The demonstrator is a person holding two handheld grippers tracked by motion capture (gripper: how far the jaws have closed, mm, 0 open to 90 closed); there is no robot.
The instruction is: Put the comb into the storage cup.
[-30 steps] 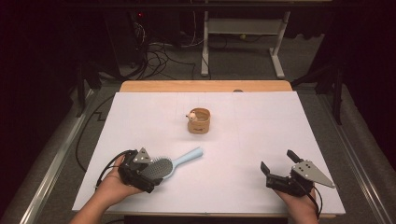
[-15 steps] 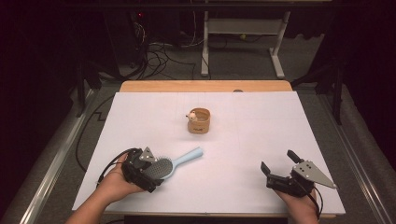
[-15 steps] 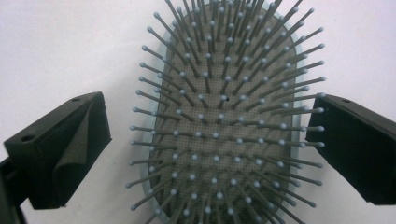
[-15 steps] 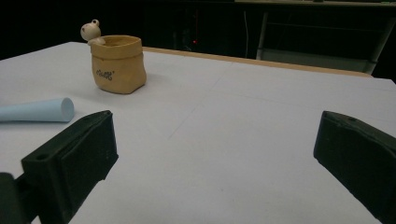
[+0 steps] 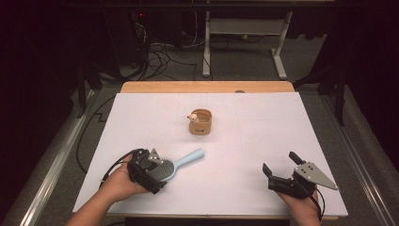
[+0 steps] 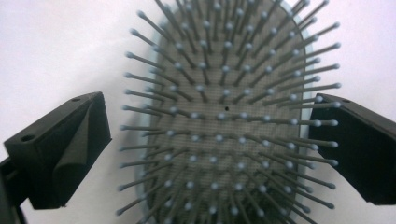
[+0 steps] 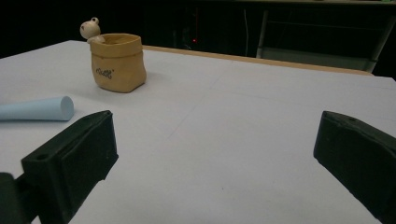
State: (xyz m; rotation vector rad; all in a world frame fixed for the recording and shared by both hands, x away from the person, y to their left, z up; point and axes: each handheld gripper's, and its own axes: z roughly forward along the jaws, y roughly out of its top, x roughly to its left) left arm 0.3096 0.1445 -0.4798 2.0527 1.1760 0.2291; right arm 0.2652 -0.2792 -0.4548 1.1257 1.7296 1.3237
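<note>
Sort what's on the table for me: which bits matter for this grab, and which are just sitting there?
In play:
- hairbrush, bristles up
- left claw, open either side of the brush head

Lying about:
- tan pot with a small figure, mid-table
- right claw, open, holding nothing

Pale blue hairbrush (image 5: 176, 165), tan pot (image 5: 201, 123)

Dim room: grey floor (image 5: 56, 155), tangled cables (image 5: 160, 54), white table frame (image 5: 244, 28) behind.

Hairbrush (image 5: 175, 165) near left on table (image 5: 244, 136), pot (image 5: 200, 122) behind it, centre
</note>
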